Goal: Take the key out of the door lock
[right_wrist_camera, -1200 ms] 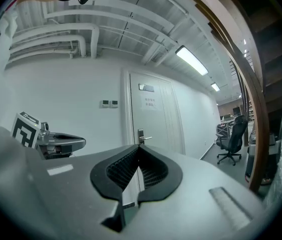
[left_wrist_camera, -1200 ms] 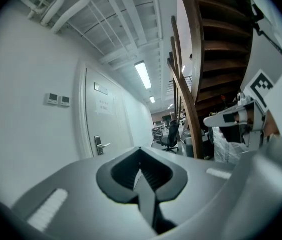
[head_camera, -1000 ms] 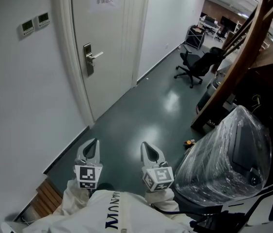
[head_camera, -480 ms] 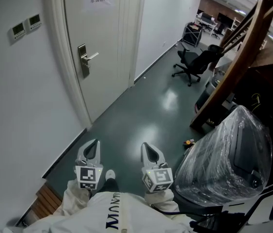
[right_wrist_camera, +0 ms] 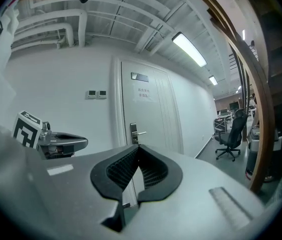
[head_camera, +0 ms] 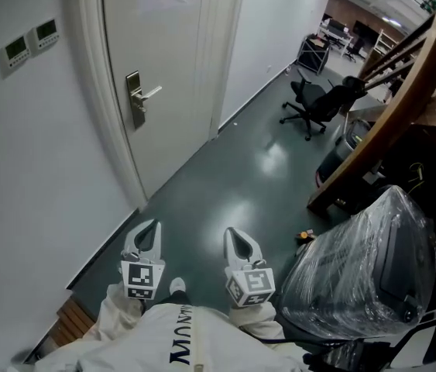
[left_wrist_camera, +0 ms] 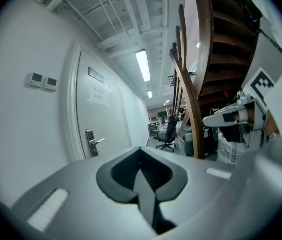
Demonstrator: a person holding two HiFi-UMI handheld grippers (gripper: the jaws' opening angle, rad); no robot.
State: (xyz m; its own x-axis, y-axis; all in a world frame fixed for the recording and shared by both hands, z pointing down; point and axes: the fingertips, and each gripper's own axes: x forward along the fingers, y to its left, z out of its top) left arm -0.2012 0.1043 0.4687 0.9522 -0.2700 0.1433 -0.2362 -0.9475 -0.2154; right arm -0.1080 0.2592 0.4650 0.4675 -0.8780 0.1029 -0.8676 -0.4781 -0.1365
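A white door (head_camera: 163,68) stands shut at the far left of the corridor, with a metal lock plate and lever handle (head_camera: 135,98) on it. The same lock plate (left_wrist_camera: 90,143) shows small in the left gripper view and again as a lock plate (right_wrist_camera: 134,132) in the right gripper view. No key can be made out at this distance. My left gripper (head_camera: 149,234) and right gripper (head_camera: 237,241) are held low, close to my body, several steps from the door. Both are shut with nothing between the jaws.
A plastic-wrapped bulky object (head_camera: 365,262) sits right beside me. A dark wooden stair stringer (head_camera: 388,107) slants across the right. A black office chair (head_camera: 314,103) stands down the corridor. Two wall control panels (head_camera: 28,41) hang left of the door, over dark green floor (head_camera: 225,184).
The view has shifted slightly; the door and lock sit a little lower and nearer in frame. Both grippers keep their places and stay shut. A shoe tip shows below between them.
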